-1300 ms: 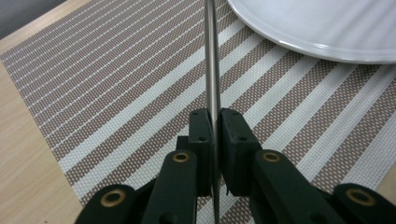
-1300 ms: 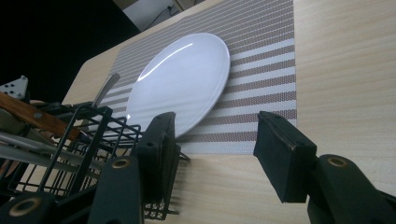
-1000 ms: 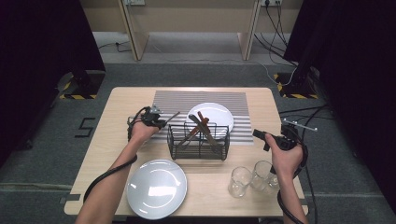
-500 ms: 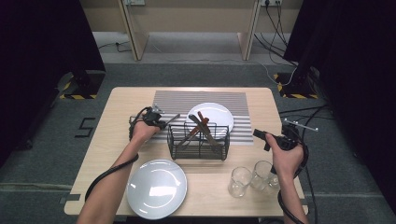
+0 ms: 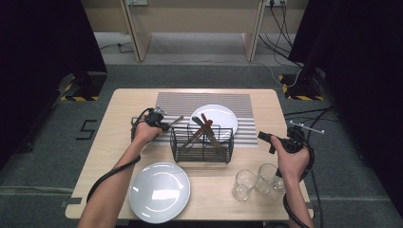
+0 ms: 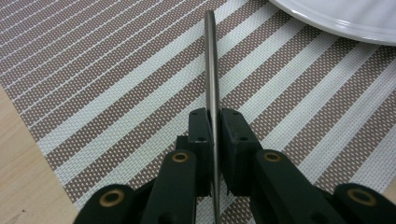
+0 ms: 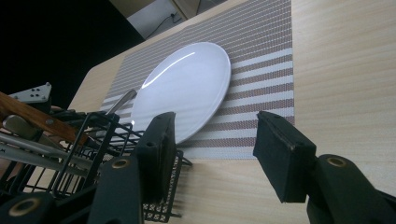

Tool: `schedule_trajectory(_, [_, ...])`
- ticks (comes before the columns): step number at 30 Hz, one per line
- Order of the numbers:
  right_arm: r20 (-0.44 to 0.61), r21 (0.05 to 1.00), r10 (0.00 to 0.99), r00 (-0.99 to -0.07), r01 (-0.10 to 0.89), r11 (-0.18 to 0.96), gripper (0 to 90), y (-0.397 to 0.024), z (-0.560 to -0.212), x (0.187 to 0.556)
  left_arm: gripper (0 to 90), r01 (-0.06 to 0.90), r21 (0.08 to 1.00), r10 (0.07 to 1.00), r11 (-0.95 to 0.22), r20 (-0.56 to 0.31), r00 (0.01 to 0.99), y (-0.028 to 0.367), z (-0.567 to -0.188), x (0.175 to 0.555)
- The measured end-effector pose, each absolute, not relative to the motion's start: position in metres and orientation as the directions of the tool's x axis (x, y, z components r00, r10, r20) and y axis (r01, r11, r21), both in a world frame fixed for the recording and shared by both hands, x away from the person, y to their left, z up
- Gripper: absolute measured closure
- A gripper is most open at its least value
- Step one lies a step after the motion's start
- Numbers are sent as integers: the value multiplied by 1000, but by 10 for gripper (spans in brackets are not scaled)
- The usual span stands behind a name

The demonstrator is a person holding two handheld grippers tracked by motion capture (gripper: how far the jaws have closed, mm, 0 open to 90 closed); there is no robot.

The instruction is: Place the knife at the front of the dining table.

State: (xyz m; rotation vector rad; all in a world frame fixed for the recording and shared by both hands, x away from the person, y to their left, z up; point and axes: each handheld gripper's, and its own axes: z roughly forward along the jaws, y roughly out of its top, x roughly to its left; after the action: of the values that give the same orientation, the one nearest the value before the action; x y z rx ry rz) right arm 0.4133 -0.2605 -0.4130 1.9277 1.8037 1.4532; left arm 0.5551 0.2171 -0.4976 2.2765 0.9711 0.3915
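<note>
We have the left gripper (image 6: 212,122) clamped on a thin metal utensil (image 6: 211,65), its handle edge-on between the pads and its tip over the striped placemat (image 6: 107,70). It looks stiff, light and slippery, so we judge a hold nearer mid-handle steadier. Our right gripper (image 7: 215,154) stands open, nothing between its fingers.

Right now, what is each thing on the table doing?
Left claw: shut on a metal utensil, above the striped mat.
Right claw: open, holding nothing.
Wire basket: upright, utensils inside.
Far plate: bare, on the mat.
Near plate: bare.
Two glasses: upright.
</note>
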Motion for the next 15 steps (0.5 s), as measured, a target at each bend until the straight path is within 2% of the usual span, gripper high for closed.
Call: schedule_trajectory(15, [540, 657, 822, -179, 700, -280, 477, -261, -413, 413, 795, 556, 639, 745, -531, 40, 666, 218, -500, 559])
